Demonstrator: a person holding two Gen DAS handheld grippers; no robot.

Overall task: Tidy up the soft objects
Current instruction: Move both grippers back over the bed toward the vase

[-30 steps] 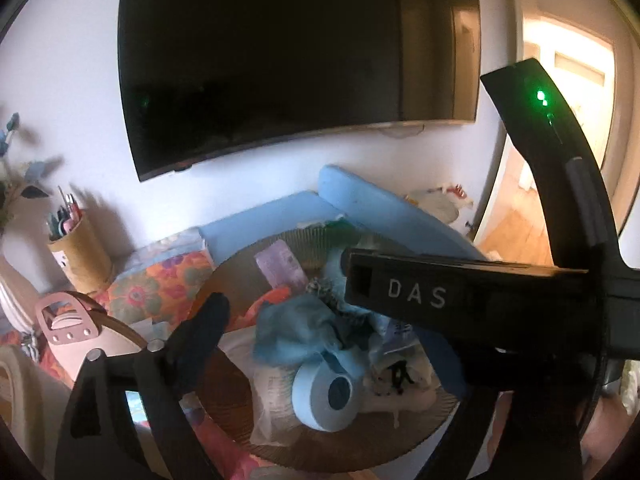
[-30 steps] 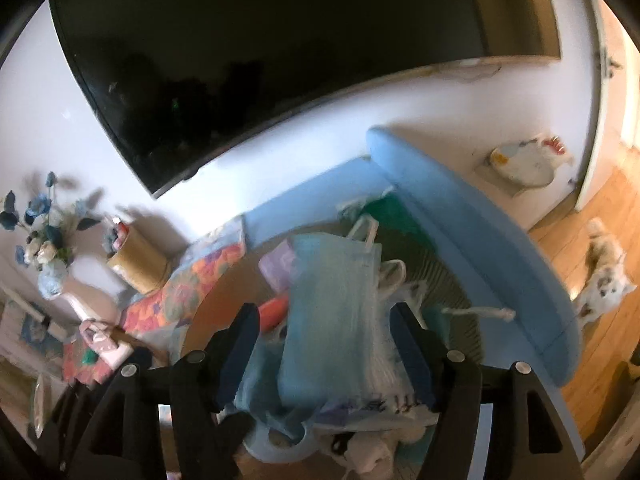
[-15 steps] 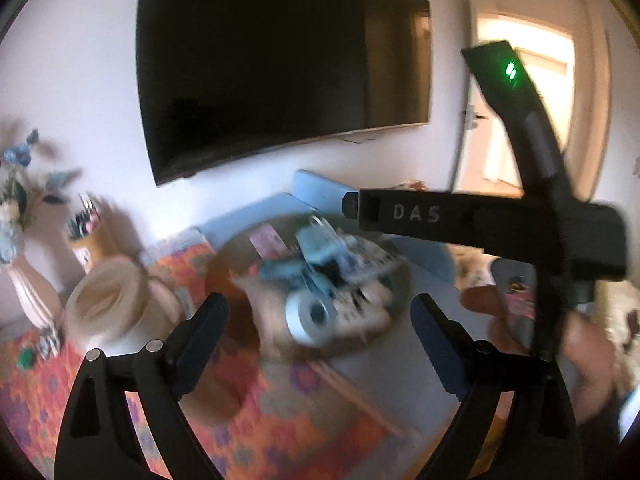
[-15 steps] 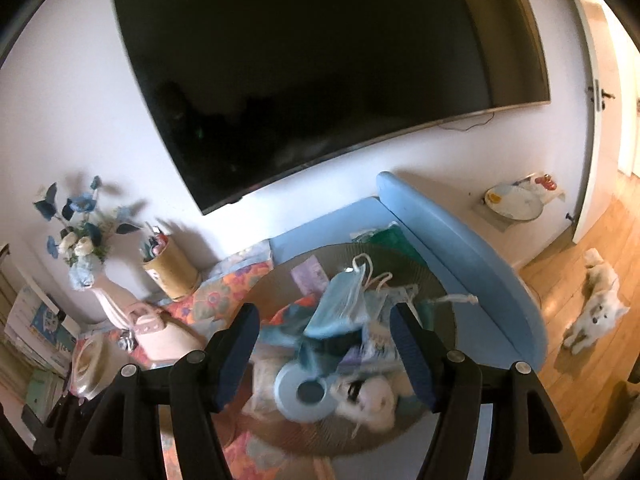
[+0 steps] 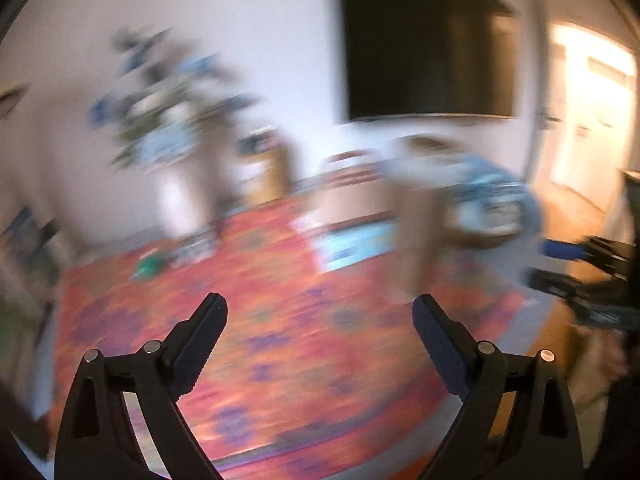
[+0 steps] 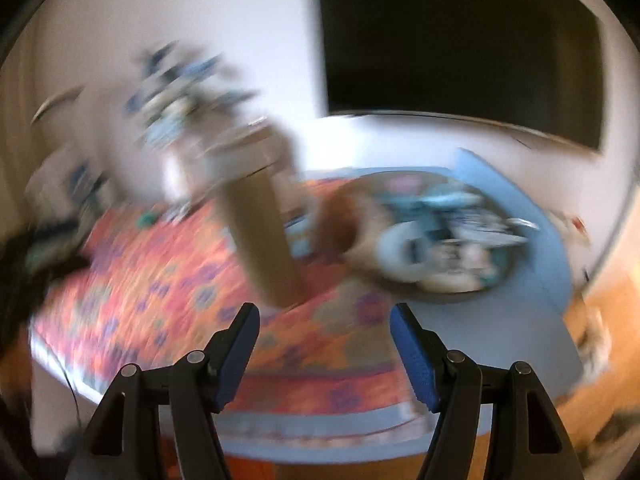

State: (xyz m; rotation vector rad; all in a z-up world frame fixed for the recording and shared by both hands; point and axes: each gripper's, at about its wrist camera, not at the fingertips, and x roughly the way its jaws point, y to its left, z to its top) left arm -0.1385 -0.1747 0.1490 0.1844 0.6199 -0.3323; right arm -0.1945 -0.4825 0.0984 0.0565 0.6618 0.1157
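Left wrist view: the left gripper (image 5: 320, 322) hangs spread and empty over the orange patterned rug (image 5: 280, 320); the tray of soft objects (image 5: 486, 204) sits far right, seemingly gathered for sorting.

Right wrist view: the right gripper (image 6: 324, 330) stands partly spread, holding nothing, near a blurred cardboard tube (image 6: 262, 236); the heap (image 6: 440, 236) lies apart.

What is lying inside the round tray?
A heap of soft items fills the round tray, including a pale blue ring-shaped piece. Blur hides details, and whatever lies beneath the heap is covered.

White wall (image 6: 240, 20) with dark screen (image 6: 460, 40), orange patterned cloth (image 5: 300, 340), sunlit doorway (image 5: 592, 112).
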